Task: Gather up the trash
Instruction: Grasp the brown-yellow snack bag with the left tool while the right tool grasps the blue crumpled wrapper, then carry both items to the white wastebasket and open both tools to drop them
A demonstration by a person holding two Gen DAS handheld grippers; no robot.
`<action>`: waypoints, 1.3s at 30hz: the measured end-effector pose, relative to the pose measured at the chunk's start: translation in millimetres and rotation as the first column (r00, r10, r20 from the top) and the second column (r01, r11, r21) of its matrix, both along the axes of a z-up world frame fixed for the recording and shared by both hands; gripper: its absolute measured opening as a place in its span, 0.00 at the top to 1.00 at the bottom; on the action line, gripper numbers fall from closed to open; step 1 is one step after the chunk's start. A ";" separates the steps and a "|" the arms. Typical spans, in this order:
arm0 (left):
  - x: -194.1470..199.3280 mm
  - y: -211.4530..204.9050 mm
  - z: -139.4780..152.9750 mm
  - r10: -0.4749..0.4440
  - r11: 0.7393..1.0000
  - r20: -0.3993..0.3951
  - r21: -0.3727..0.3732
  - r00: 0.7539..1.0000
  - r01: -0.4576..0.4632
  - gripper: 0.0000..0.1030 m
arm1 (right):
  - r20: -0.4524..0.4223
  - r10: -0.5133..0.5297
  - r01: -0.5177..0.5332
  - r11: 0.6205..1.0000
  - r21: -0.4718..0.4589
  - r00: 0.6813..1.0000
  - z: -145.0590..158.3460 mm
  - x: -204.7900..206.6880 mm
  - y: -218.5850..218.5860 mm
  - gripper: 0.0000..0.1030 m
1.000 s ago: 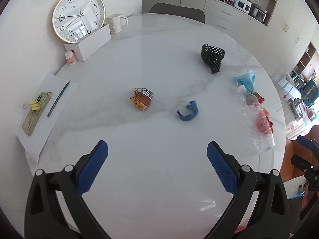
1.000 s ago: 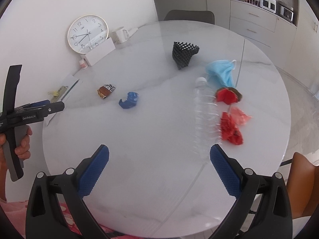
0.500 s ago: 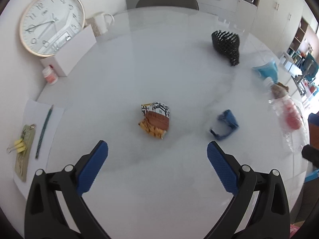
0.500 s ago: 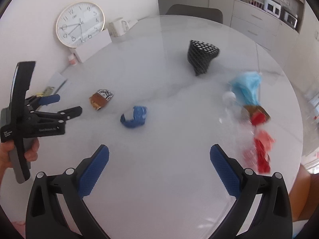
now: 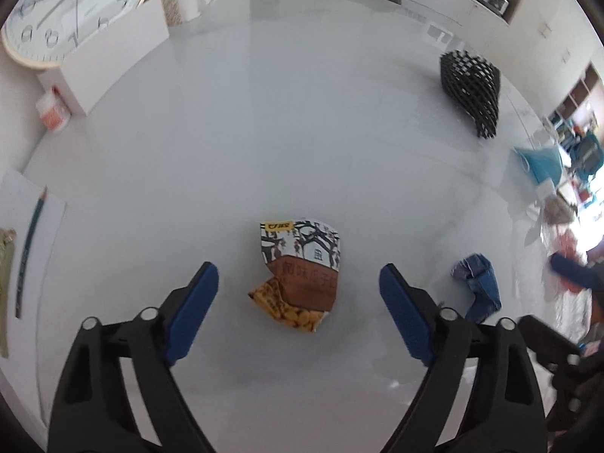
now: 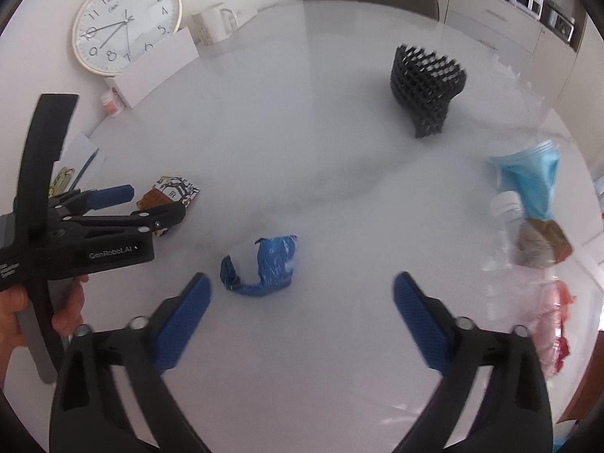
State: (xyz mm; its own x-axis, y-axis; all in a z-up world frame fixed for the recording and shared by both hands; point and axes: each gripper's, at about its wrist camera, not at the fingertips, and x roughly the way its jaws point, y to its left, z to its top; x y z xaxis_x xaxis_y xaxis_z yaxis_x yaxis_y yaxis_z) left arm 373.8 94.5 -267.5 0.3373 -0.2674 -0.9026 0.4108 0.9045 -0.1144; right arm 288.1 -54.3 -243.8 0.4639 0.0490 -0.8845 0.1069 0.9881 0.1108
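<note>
Left gripper jaws spread wide, straddling the crumpled snack wrapper in the lower centre of the left wrist view; wrapper lies flat on the table, between the blue pads, apparently not touched yet. Right gripper also spread, empty, with the blue crumpled wrapper just ahead, lower centre of the right wrist view, nearer the left pad. To do the pinch well: probably lower until the pads flank the wrapper's thick folded middle, close slowly, since thin foil likely slides on the glossy marble-look top. Snack wrapper is creased printed film, brown and orange; blue one is shiny and curled. Black mesh basket, upper right, is open lattice, tilted, maybe the bin. Mask, clear bottle, red scraps at right edge, blurred.
</note>
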 end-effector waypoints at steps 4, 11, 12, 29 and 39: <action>9.3 3.7 -7.7 0.019 1.000 -0.039 -0.019 0.999 -0.020 0.41 | -0.033 -0.020 0.021 1.000 0.012 0.999 -13.6 12.5 2.6 0.19; 9.5 0.8 -7.9 -0.007 1.000 -0.045 -0.024 0.999 0.006 0.64 | -0.080 0.002 -0.002 1.000 -0.002 0.997 -22.3 21.9 7.4 0.47; 9.7 0.2 -7.4 -0.008 1.000 -0.044 -0.019 0.999 0.008 0.67 | -0.086 0.005 -0.006 1.000 -0.001 0.996 -23.9 22.2 7.2 0.51; -37.5 7.6 31.8 -0.030 0.998 -0.028 -0.054 0.999 0.028 0.79 | -0.025 0.033 -0.030 0.994 0.109 0.999 11.1 -12.0 -5.3 0.79; -132.1 -8.9 78.9 -0.160 0.982 -0.006 -0.098 0.987 0.159 0.79 | 0.046 0.000 -0.008 0.987 0.160 0.999 60.9 -122.2 -47.6 0.79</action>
